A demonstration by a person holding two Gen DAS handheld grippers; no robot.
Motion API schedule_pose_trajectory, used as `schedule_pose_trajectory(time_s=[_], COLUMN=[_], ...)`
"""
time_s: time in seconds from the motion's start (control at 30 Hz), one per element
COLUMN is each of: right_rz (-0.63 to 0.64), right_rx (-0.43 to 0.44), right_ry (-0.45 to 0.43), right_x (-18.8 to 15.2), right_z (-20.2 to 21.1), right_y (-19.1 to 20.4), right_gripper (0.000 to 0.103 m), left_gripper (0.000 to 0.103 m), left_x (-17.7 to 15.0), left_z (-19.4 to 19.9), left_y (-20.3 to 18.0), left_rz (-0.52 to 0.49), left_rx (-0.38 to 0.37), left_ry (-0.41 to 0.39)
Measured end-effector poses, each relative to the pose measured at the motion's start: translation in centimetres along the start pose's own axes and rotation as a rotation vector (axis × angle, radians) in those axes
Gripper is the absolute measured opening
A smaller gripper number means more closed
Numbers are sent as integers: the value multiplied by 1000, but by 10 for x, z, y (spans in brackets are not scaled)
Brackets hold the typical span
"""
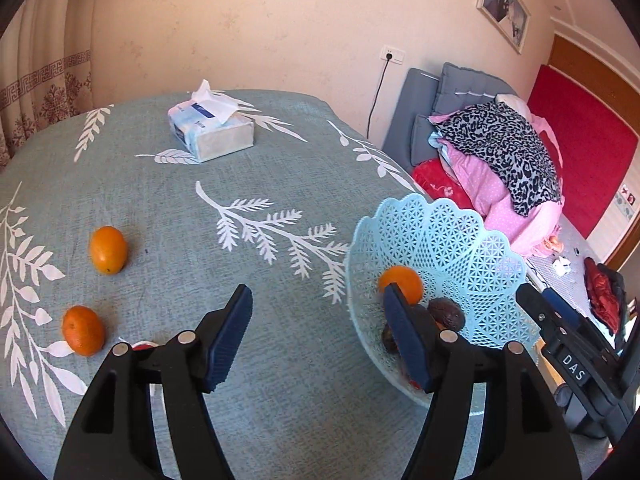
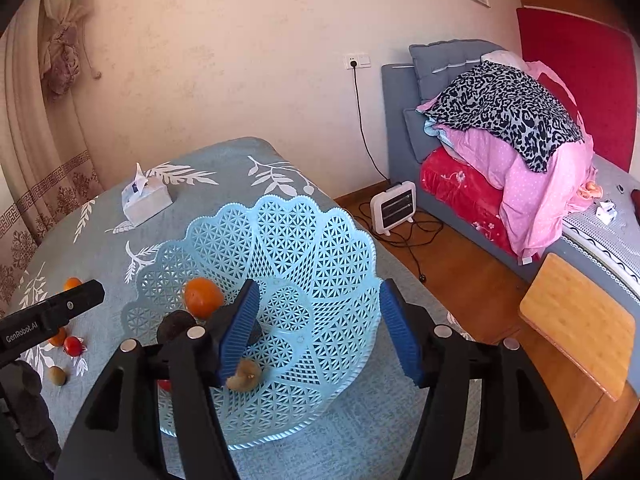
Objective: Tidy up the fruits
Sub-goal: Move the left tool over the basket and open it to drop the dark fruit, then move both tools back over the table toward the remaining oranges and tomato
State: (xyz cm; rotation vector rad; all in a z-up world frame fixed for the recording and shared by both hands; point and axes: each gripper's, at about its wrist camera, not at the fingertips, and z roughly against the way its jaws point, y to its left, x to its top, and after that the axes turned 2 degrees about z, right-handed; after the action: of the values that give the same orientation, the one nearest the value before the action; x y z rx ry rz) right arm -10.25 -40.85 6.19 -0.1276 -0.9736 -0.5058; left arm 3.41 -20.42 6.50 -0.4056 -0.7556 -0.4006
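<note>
A light-blue lattice basket (image 2: pixel 320 240) stands on the table's right side, also seen in the left wrist view (image 1: pixel 440 240). It holds an orange (image 2: pixel 203 297), a dark fruit (image 2: pixel 176 326) and a kiwi (image 2: pixel 244 374). My right gripper (image 2: pixel 320 292) hangs open over the basket with nothing between its fingers. My left gripper (image 1: pixel 316 300) is open over the cloth just left of the basket, empty. Two oranges (image 1: pixel 108 250) (image 1: pixel 83 330) lie on the table to its left. A tomato (image 2: pixel 73 346) and a second kiwi (image 2: pixel 57 375) also lie there.
A tissue box (image 1: pixel 210 128) sits at the table's far side on the leaf-print cloth (image 1: pixel 280 184). To the right are a bed with piled blankets (image 2: pixel 520 140), a small heater (image 2: pixel 394 208) with cables on the floor, and a wooden board (image 2: pixel 576 320).
</note>
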Motion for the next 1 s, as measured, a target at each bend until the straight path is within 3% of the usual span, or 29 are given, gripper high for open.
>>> schedule_pose_trajectory(time_s=[0.23, 0.53, 1.0], right_rz=[37, 66, 127], right_rx=[1, 11, 46], right_ry=[-27, -31, -34], right_x=[-2, -4, -8], right_z=[7, 10, 16], right_y=[12, 25, 52], right_gripper=[64, 64, 64], left_gripper=[68, 68, 68], left_x=[2, 6, -7], left_z=[24, 45, 38], left_y=[26, 75, 159], left_rz=[5, 98, 265], left_rx=[78, 142, 235], left_ry=[-68, -97, -31])
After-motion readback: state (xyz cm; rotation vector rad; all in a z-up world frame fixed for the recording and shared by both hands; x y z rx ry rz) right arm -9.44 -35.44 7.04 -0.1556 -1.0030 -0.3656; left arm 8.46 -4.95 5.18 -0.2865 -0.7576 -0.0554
